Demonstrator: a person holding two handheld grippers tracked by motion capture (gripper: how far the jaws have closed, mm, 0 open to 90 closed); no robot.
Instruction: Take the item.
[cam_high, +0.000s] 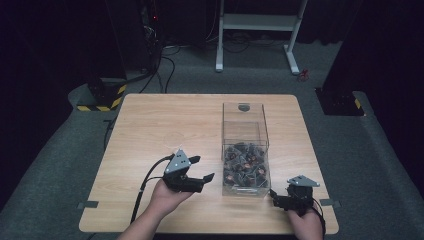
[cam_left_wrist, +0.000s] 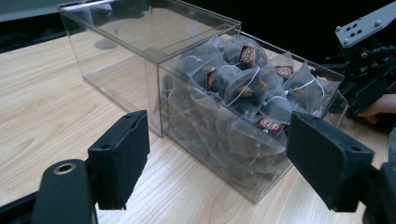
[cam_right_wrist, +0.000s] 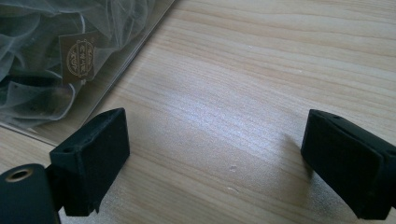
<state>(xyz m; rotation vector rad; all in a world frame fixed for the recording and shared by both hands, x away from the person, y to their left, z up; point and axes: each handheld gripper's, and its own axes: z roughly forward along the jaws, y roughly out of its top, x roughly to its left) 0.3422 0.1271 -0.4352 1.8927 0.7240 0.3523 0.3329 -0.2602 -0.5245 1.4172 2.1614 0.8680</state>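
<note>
Pyramid tea bags (cam_left_wrist: 252, 93) with brown tags are heaped in the nearer compartment of a clear acrylic box (cam_high: 244, 111) on the wooden table (cam_high: 150, 130); the farther compartment is seen bare; the left gripper (cam_high: 202, 168) is held wide beside it; the right gripper (cam_right_wrist: 215, 158) is spread wide over bare wood

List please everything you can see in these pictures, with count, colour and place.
table: one, light wood, centre
clear box: one, transparent, two compartments, right of the table's centre
tea bags: many, dark with brown tags, piled in the box's near compartment; far compartment looks empty
white frame: one, on the floor beyond the table
left tongs: one, black, open, near the box's left side
right tongs: one, black, open, at the near right edge
hands: two, each holding one of the tongs
</note>
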